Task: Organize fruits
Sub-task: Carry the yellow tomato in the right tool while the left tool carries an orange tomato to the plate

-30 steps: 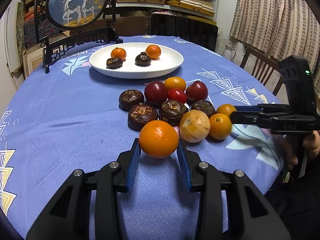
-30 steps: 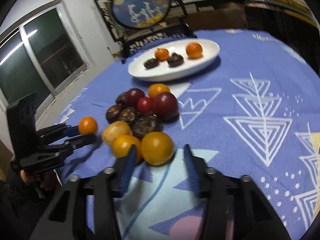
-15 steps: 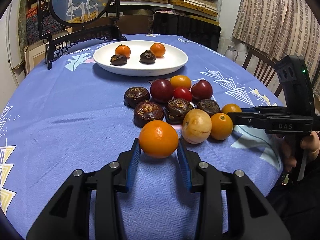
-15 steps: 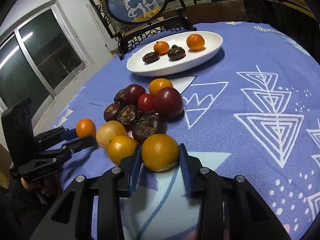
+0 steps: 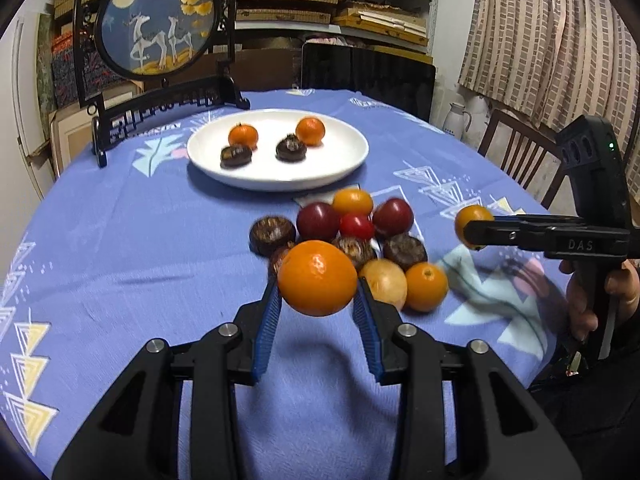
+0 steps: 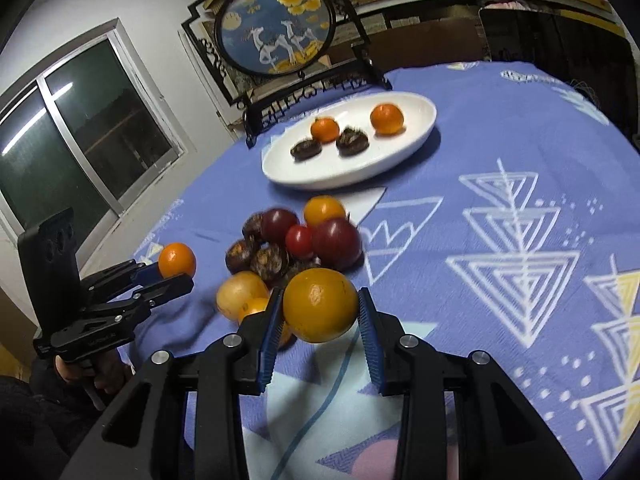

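Blue-padded fingers [image 5: 272, 312] of the left gripper [image 5: 317, 312] are clamping a mandarin [image 5: 317, 278] above the desk [image 5: 120, 240], while the right gripper [image 6: 320, 332] is gripping a yellow-orange fruit [image 6: 320, 305] beside the loose pile [image 5: 352, 236]. Carrying both high over the pile looks wisest; bare room is showing along the white plate [image 5: 344, 160], near its front rim.

We had one bright tangerine [image 5: 317, 277] pinched up off the bench and a duller yellow-orange fruit [image 6: 320, 305] lifted the same way. The loose pile [image 5: 352, 236] sat on the blue cloth: dark plums, a small red tomato, brown wrinkly ones, a pale yellow one. The white plate [image 5: 340, 164] behind it held two oranges and two dark brown fruits.
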Action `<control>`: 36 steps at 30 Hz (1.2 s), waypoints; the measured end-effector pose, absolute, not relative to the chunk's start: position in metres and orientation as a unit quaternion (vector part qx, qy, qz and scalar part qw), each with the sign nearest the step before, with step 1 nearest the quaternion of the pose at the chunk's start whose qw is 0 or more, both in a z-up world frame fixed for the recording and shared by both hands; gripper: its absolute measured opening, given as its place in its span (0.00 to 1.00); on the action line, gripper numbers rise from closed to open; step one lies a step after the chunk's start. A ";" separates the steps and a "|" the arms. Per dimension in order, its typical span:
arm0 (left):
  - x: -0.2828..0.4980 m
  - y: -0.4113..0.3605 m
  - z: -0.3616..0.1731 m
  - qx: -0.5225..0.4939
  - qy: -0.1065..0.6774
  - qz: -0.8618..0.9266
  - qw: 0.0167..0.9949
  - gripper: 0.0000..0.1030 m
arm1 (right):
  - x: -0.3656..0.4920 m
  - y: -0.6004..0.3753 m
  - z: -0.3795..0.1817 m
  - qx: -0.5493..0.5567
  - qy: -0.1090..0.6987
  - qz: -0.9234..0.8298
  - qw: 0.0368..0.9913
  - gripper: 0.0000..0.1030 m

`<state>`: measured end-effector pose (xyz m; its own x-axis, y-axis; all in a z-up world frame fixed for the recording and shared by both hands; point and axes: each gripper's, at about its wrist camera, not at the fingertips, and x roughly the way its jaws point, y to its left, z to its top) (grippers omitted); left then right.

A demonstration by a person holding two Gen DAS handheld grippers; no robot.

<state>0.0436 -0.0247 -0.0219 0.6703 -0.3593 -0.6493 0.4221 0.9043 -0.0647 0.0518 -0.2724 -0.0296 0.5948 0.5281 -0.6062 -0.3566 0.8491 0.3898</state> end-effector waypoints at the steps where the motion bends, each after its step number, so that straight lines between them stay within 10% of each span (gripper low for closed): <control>1: 0.047 -0.025 -0.019 0.046 0.344 -0.213 0.914 0.35 | 0.054 -0.274 -0.025 0.114 0.372 0.249 0.887 0.36; 14: 0.143 -0.036 0.020 0.042 0.331 -0.218 0.917 0.35 | 0.140 -0.277 0.043 0.108 0.331 0.265 0.899 0.36; 33: 0.269 -0.062 -0.041 0.052 0.426 -0.211 0.878 0.36 | 0.270 -0.235 -0.036 0.081 0.419 0.232 0.874 0.38; 36: 0.270 -0.056 -0.040 0.043 0.420 -0.205 0.883 0.48 | 0.270 -0.242 -0.033 0.096 0.402 0.231 0.881 0.41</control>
